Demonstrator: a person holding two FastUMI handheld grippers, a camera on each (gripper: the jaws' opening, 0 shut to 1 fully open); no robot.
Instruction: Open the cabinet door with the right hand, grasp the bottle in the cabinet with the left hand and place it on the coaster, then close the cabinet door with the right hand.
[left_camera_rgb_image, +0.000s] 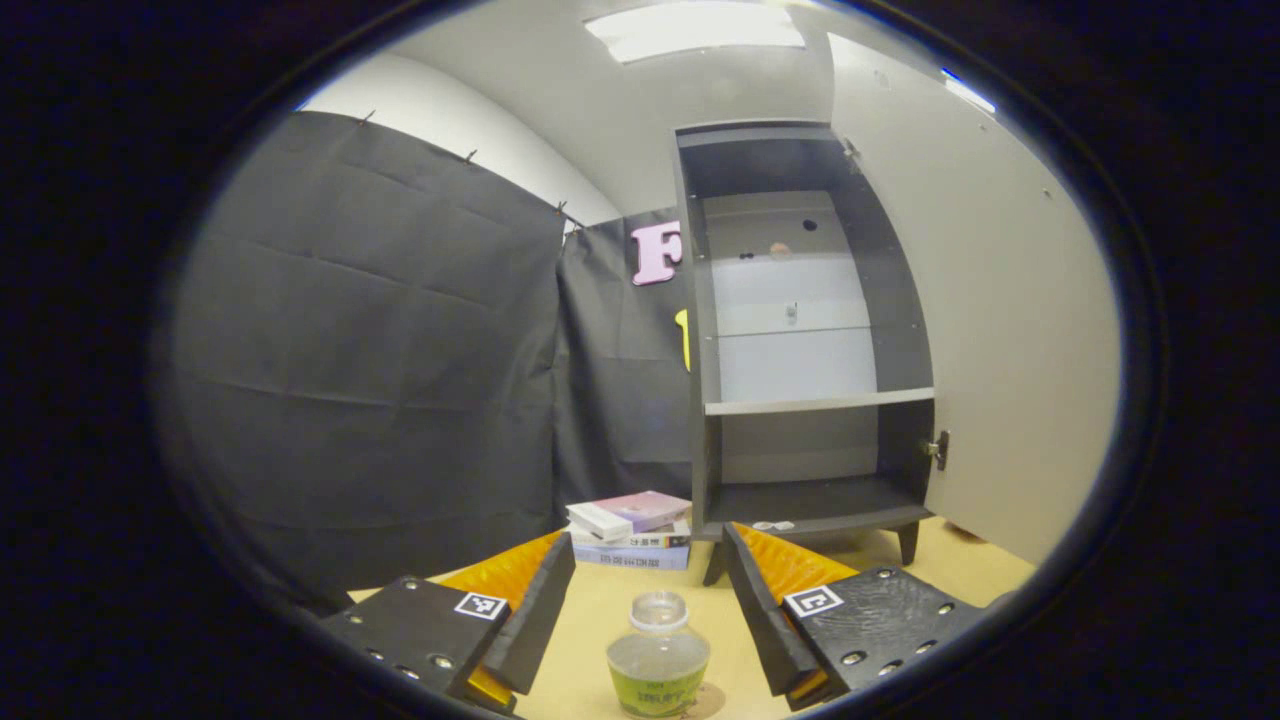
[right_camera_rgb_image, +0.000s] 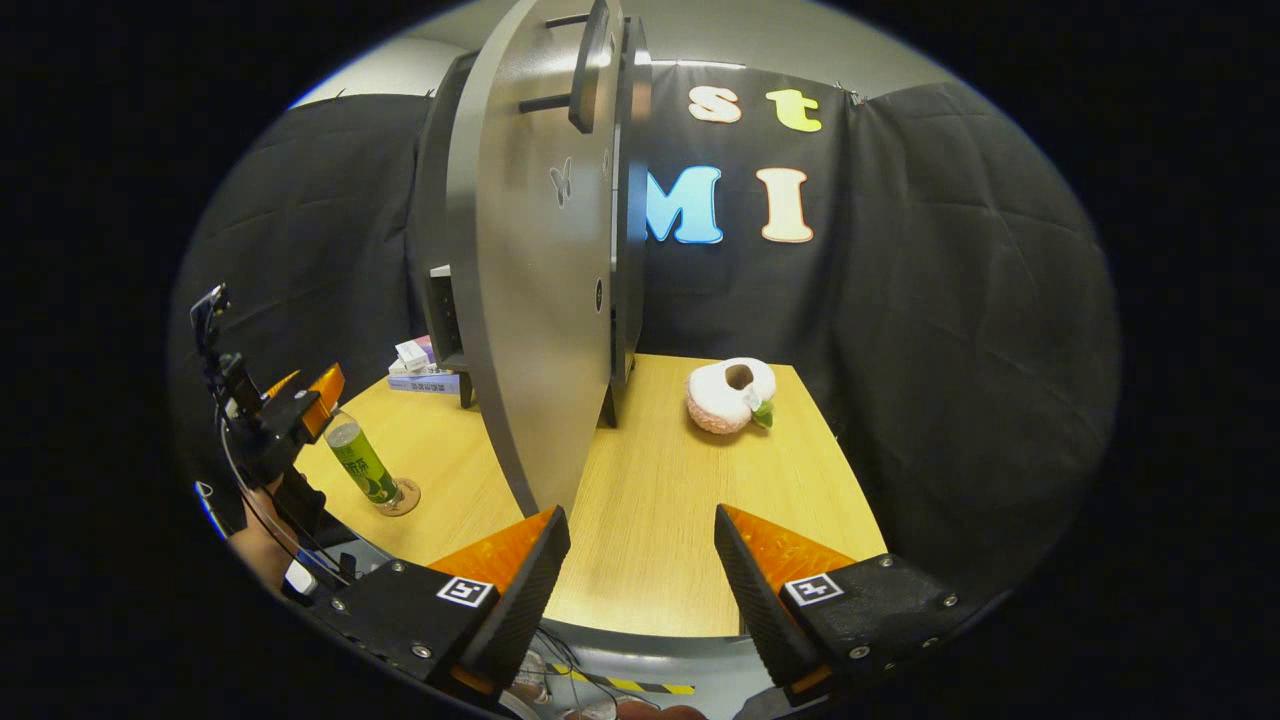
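The clear bottle (left_camera_rgb_image: 658, 655) with a green label stands upright on the round coaster (right_camera_rgb_image: 398, 497) on the wooden table. My left gripper (left_camera_rgb_image: 650, 540) is open, its fingers wide on either side of the bottle's top and clear of it. In the right gripper view the bottle (right_camera_rgb_image: 362, 462) stands on the table's left part, with the left gripper (right_camera_rgb_image: 290, 400) just above and behind it. The grey cabinet (left_camera_rgb_image: 705, 420) stands open, its shelves bare, its door (left_camera_rgb_image: 1000, 350) swung wide to the right. My right gripper (right_camera_rgb_image: 640, 515) is open and holds nothing, just right of the door's (right_camera_rgb_image: 535, 300) lower edge.
A stack of books (left_camera_rgb_image: 630, 530) lies left of the cabinet's foot. A plush doughnut (right_camera_rgb_image: 730, 393) sits on the table (right_camera_rgb_image: 680, 500) right of the cabinet. The door's bar handle (right_camera_rgb_image: 590, 60) is high up. A person's arm (right_camera_rgb_image: 255, 545) holds the left gripper.
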